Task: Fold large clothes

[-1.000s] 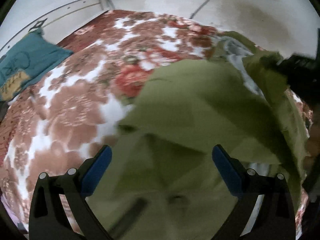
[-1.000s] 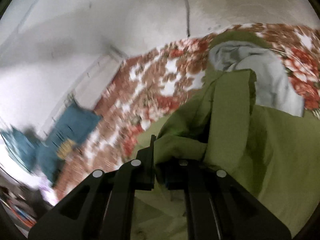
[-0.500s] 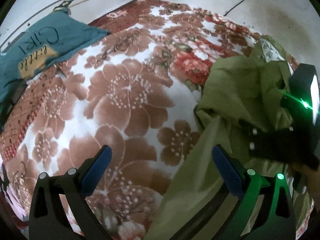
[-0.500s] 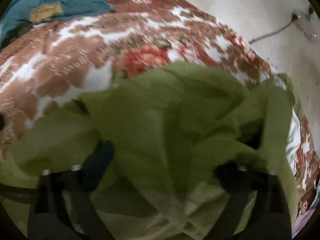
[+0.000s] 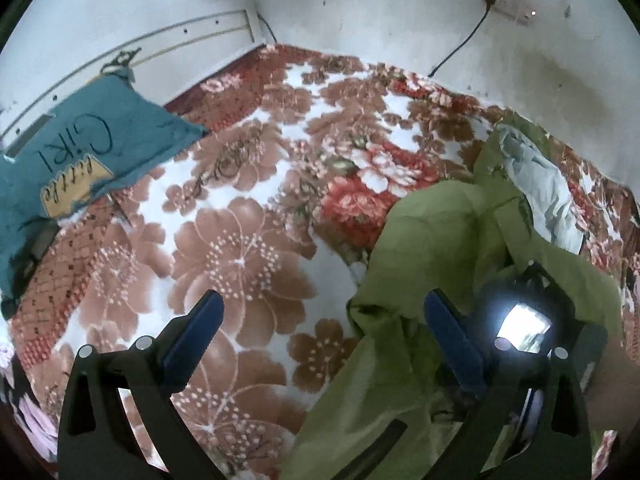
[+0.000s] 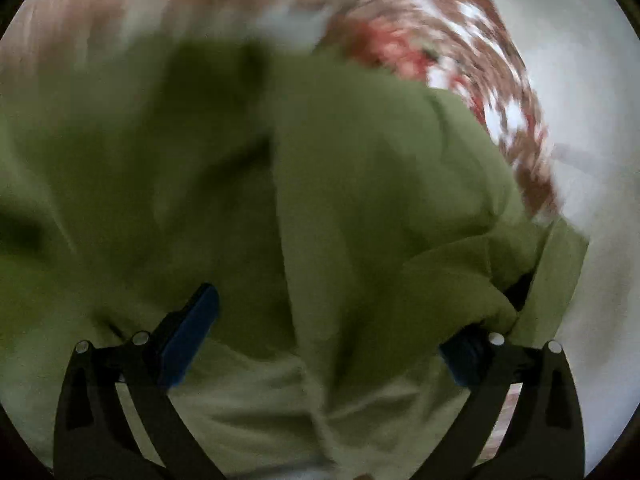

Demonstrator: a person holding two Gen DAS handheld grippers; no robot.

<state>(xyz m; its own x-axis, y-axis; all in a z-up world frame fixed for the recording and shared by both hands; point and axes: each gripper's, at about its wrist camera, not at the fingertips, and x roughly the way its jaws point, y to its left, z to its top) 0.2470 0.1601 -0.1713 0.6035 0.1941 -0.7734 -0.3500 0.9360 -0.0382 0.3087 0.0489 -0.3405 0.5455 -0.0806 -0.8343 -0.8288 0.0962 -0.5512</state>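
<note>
Left gripper (image 5: 320, 336) spread wide, above blanket (image 5: 248, 248).

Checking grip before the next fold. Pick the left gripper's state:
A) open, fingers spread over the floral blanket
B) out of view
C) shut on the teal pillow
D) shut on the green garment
A: the left gripper has its fingers wide apart over the floral blanket, clamping nothing.

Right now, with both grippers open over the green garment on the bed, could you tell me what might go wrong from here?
1. The green garment lies bunched, so a pinch by the left gripper may catch several layers.
2. A grey cloth is tangled into it and could get folded in.
3. The right gripper view is motion-blurred, and fabric drapes over one finger; it may snag.
</note>
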